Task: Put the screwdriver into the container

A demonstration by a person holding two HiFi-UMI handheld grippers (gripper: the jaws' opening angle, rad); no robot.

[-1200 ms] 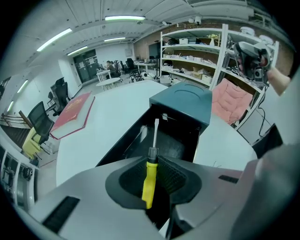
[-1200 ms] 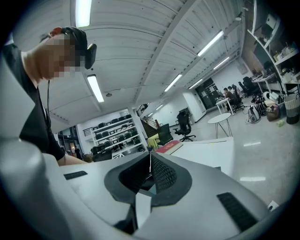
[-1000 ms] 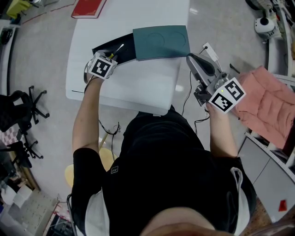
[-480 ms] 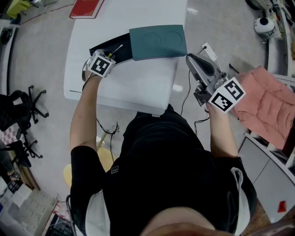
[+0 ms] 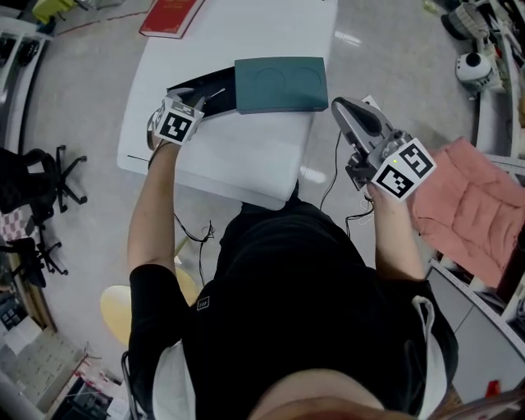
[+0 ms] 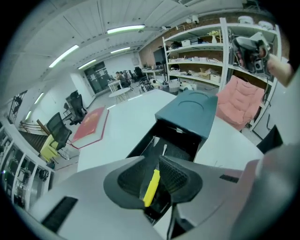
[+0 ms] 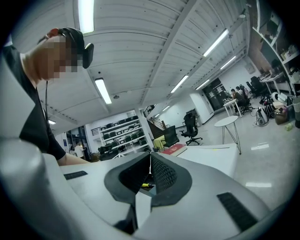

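A long black container [image 5: 197,82] lies open on the white table [image 5: 246,156], and a teal lid [image 5: 279,82] covers its right end. My left gripper [image 5: 195,102] is at the container's near-left end, shut on a yellow-handled screwdriver [image 5: 212,94] whose thin shaft points over the opening. In the left gripper view the yellow handle [image 6: 151,187] sits between the jaws of the gripper [image 6: 157,161], above the black container [image 6: 176,145] and teal lid [image 6: 192,110]. My right gripper [image 5: 338,105] is raised off the table's right edge; in its own view the gripper [image 7: 150,157] is shut and holds nothing.
A red book [image 5: 171,16] lies at the table's far left corner. A pink cushion [image 5: 467,197] and shelving stand to the right, with office chairs [image 5: 37,176] on the left. A cable [image 5: 332,176] hangs off the table's right edge.
The left gripper with the screwdriver has stayed at the container's near-left end, shifting only slightly. The right gripper has held its place.
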